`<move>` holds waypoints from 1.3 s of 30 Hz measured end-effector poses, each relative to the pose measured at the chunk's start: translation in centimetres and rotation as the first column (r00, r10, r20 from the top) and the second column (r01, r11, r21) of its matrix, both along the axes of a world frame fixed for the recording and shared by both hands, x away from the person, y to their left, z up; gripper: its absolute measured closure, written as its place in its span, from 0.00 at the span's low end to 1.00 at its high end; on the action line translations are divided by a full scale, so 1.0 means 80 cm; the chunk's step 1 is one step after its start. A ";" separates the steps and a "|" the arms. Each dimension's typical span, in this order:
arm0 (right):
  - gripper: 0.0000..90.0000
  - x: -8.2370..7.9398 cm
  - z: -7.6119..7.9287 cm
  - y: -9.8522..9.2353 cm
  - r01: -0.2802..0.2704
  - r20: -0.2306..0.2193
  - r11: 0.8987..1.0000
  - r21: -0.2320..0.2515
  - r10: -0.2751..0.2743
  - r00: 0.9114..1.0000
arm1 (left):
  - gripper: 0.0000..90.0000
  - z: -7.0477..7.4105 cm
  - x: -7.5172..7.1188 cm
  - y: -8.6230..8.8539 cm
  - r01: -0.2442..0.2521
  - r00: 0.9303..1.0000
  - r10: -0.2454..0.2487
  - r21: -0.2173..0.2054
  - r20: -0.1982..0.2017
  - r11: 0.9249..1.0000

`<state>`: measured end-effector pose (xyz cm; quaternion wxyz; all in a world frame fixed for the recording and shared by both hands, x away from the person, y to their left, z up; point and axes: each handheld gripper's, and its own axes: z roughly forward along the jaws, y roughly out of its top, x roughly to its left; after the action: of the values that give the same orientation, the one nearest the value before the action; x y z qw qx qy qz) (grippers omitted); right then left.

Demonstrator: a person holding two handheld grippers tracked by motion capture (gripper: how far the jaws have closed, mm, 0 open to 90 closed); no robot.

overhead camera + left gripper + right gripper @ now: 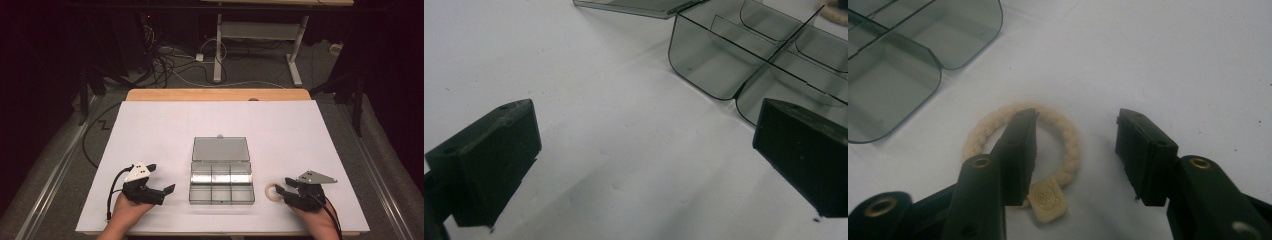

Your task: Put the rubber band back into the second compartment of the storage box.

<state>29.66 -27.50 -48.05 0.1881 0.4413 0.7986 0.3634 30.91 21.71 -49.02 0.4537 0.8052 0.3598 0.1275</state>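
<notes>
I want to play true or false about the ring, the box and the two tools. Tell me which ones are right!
1. The braided ring lies inside the box. False: it lies on the table, beside the box.
2. The box lid is open. True.
3. The right tool has one jaw inside the ring. True.
4. The left tool holds the ring. False: its jaws stand wide with nothing between them.
5. The ring is bright red. False: it is cream.
</notes>
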 end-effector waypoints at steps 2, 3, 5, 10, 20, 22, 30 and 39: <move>0.65 -0.001 0.000 0.001 0.002 0.000 1.000 -0.001 -0.002 1.000 | 0.00 0.000 0.000 0.000 -0.001 1.000 0.001 0.000 -0.001 1.000; 0.67 -0.001 0.000 0.000 0.005 0.000 1.000 -0.001 -0.005 1.000 | 0.00 0.000 0.000 0.000 0.000 1.000 0.000 0.001 -0.001 1.000; 0.71 -0.001 0.000 0.000 0.008 -0.002 1.000 0.000 -0.008 1.000 | 0.00 0.000 0.000 0.000 -0.001 1.000 0.001 0.000 0.000 1.000; 0.78 -0.002 0.000 0.002 0.005 0.008 1.000 -0.017 -0.005 1.000 | 0.00 0.000 0.000 0.000 0.000 1.000 0.000 0.000 0.001 1.000; 0.90 -0.004 -0.001 0.005 -0.013 0.020 0.999 -0.040 0.014 1.000 | 0.00 0.000 -0.001 -0.001 0.005 1.000 -0.005 0.004 0.002 1.000; 0.93 -0.004 -0.001 0.005 -0.018 0.017 0.999 -0.036 0.019 1.000 | 0.00 0.000 -0.001 -0.001 0.003 1.000 -0.003 0.005 0.003 1.000; 0.95 -0.001 -0.001 0.002 -0.024 0.008 1.000 -0.020 0.024 1.000 | 0.00 0.000 -0.001 -0.001 0.005 1.000 -0.005 0.005 0.004 1.000; 0.97 -0.002 0.000 0.001 -0.012 0.001 1.000 -0.008 0.012 1.000 | 0.00 0.000 -0.001 -0.001 0.005 1.000 -0.005 0.003 0.005 1.000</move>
<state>29.53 -27.38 -48.08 0.1881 0.4357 0.8025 0.3616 30.82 21.63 -49.03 0.4537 0.8065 0.3565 0.1292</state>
